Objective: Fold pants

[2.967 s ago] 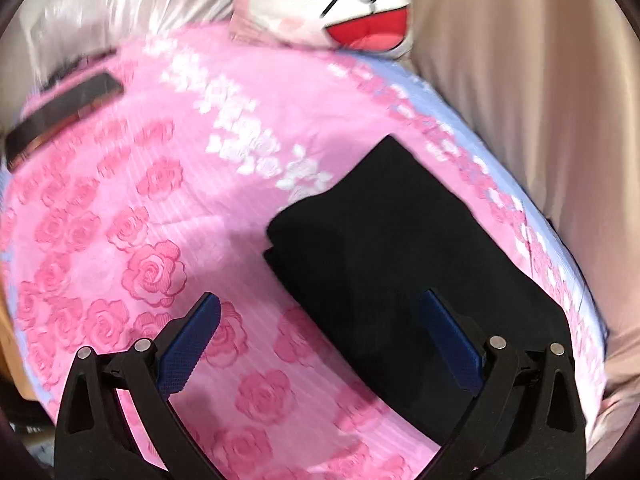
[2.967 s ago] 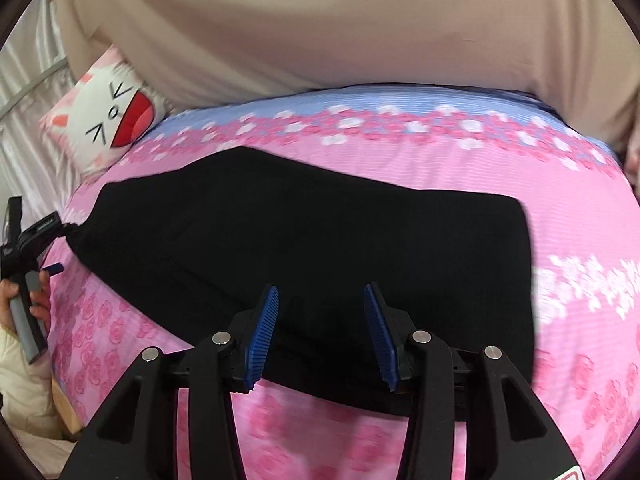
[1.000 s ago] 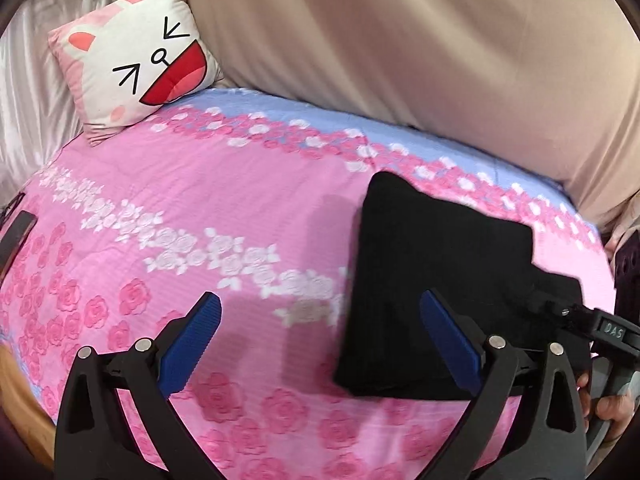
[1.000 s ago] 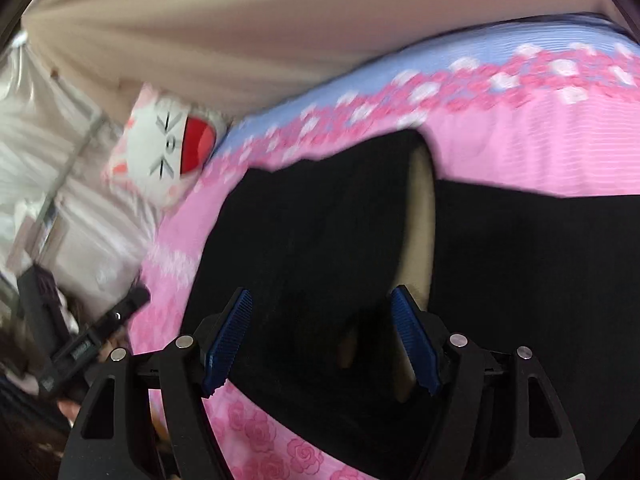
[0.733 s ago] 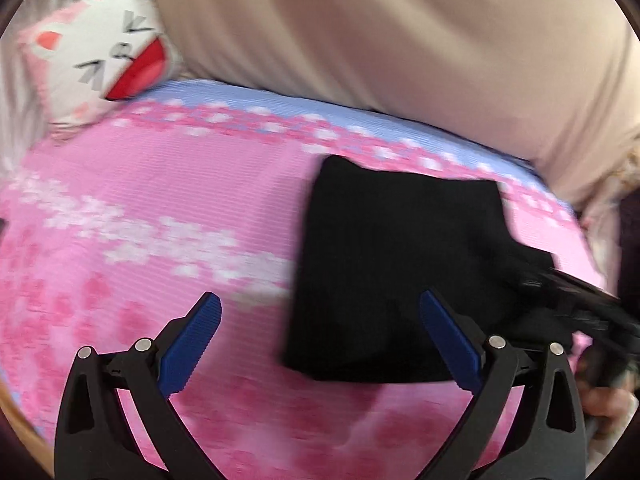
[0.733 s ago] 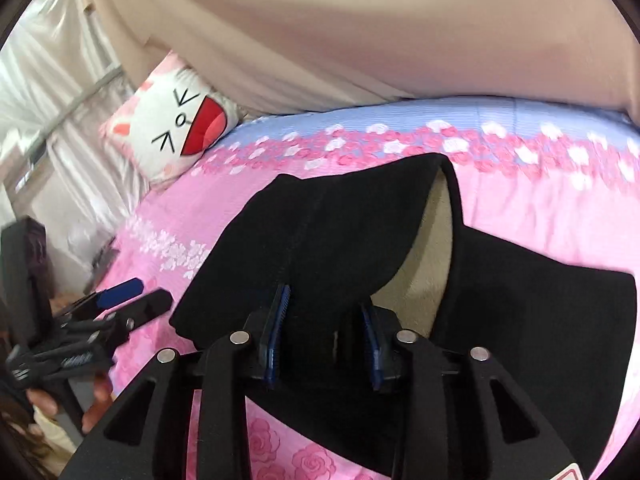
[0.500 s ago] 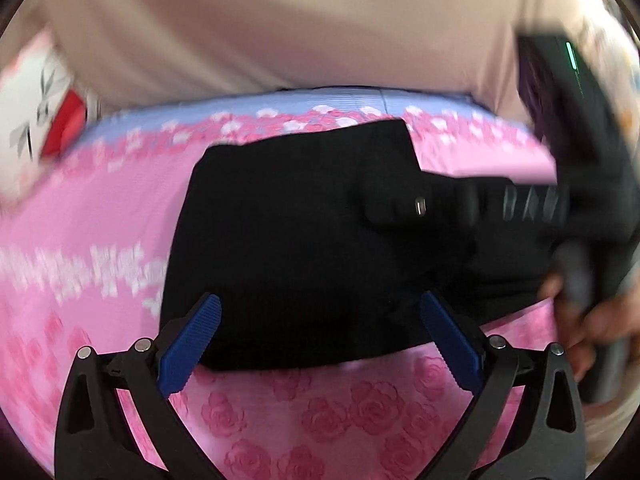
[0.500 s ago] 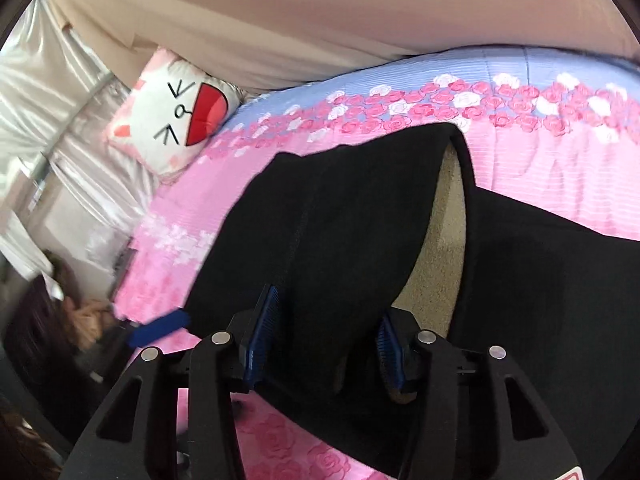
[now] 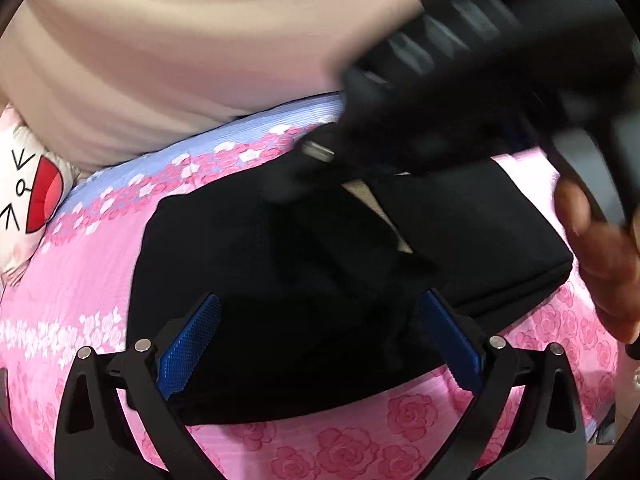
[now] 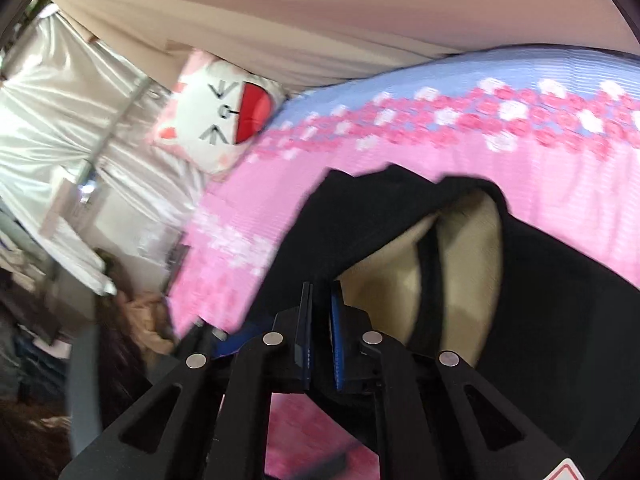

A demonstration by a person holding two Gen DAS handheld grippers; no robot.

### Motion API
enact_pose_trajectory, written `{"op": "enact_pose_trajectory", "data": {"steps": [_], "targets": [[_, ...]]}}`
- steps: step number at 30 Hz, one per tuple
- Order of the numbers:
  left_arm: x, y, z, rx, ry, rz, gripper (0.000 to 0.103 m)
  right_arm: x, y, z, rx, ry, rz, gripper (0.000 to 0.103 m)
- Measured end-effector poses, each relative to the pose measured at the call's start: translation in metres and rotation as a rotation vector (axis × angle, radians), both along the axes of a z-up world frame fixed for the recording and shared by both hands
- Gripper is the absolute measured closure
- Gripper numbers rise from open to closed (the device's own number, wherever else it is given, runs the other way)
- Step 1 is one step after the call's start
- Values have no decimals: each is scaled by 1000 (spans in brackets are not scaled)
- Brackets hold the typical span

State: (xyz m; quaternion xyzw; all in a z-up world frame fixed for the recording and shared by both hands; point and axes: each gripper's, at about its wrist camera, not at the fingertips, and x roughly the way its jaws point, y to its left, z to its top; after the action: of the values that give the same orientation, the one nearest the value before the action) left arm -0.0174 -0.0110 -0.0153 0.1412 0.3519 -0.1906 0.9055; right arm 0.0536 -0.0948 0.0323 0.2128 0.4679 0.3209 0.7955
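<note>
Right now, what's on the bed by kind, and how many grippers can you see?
Black pants: 1
Cat-face pillow: 1
Grippers: 2, the left gripper open over the pants, the right gripper shut on a fold of them
Pink floral bedspread: 1
Total: 5

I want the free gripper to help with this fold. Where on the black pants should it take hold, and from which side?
Judging from the left wrist view, the left gripper is open over the black pants. Their near edge, by the rose bedspread, looks best: come in low from the front. It is a thick folded edge lying flat and free, while the right gripper has pinched a lifted layer farther back.
</note>
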Motion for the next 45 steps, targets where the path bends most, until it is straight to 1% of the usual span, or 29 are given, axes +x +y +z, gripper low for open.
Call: {"op": "enact_pose_trajectory", "data": {"steps": [1, 2, 3, 4, 5, 6, 7, 8, 9, 11, 14, 16, 18, 19, 22, 24, 26, 29, 31, 32, 34, 36, 38, 39, 41, 42, 43, 44, 45], "targets": [[5, 0, -1, -11, 8, 12, 5, 3, 3, 3, 14, -10, 8, 95], [15, 5, -2, -37, 34, 38, 20, 6, 6, 6, 23, -19, 17, 95], [23, 10, -3, -54, 61, 53, 55, 8, 8, 7, 22, -25, 22, 93], [35, 18, -4, -74, 95, 91, 66, 8, 9, 8, 12, -33, 26, 89], [45, 28, -4, -110, 127, 118, 78, 7, 7, 8, -3, -41, 21, 89], [56, 42, -3, -183, 172, 133, 89, 4, 2, 6, -12, -44, 2, 85], [65, 57, 0, -262, 215, 143, 91, 1, -5, 4, -10, -37, -17, 78], [70, 69, 3, -311, 236, 150, 91, -5, -15, 0, -2, -35, -48, 76], [72, 75, 6, -330, 238, 154, 91, -9, -23, -3, -8, -39, -74, 74], [70, 85, 17, -327, 189, 166, 91, -15, -35, -10, -43, -29, -109, 74], [67, 93, 28, -346, 155, 152, 90, -11, -47, -33, -19, 55, -128, 71], [63, 93, 31, -360, 153, 143, 90, -3, -47, -44, 25, 93, -120, 60], [60, 92, 31, -352, 149, 145, 90, 7, -47, -54, 109, 138, -114, 54], [60, 92, 29, -345, 150, 147, 89, 13, -47, -60, 148, 163, -124, 53], [58, 91, 23, -334, 165, 148, 89, 25, -47, -68, 150, 186, -165, 54], [55, 89, 16, -312, 164, 145, 88, 30, -48, -72, 185, 199, -165, 53], [52, 83, 13, -284, 148, 145, 88, 35, -45, -76, 272, 226, -141, 53], [49, 80, 9, -269, 149, 133, 88, 38, -43, -80, 335, 247, -122, 52], [47, 79, 7, -277, 164, 114, 87, 37, -44, -79, 423, 251, -92, 45], [45, 78, 7, -278, 169, 108, 87, 36, -45, -78, 465, 250, -78, 45], [43, 76, 5, -268, 165, 102, 86, 36, -44, -74, 436, 233, -83, 44], [42, 73, 3, -263, 165, 98, 86, 37, -35, -73, 351, 225, -89, 44], [42, 71, 2, -263, 168, 91, 86, 35, -27, -71, 280, 193, -83, 44], [41, 70, 2, -262, 166, 89, 86, 34, -17, -67, 208, 162, -76, 44], [38, 68, 4, -261, 158, 86, 86, 29, -8, -64, 120, 113, -82, 49], [35, 68, 6, -257, 150, 84, 85, 27, -5, -64, 90, 97, -87, 57], [33, 67, 7, -253, 145, 83, 84, 25, -1, -63, 54, 80, -93, 69], [32, 67, 8, -250, 141, 82, 80, 23, -1, -63, 45, 75, -105, 81], [30, 67, 9, -244, 135, 83, 75, 23, -2, -65, 71, 83, -103, 93]]}}
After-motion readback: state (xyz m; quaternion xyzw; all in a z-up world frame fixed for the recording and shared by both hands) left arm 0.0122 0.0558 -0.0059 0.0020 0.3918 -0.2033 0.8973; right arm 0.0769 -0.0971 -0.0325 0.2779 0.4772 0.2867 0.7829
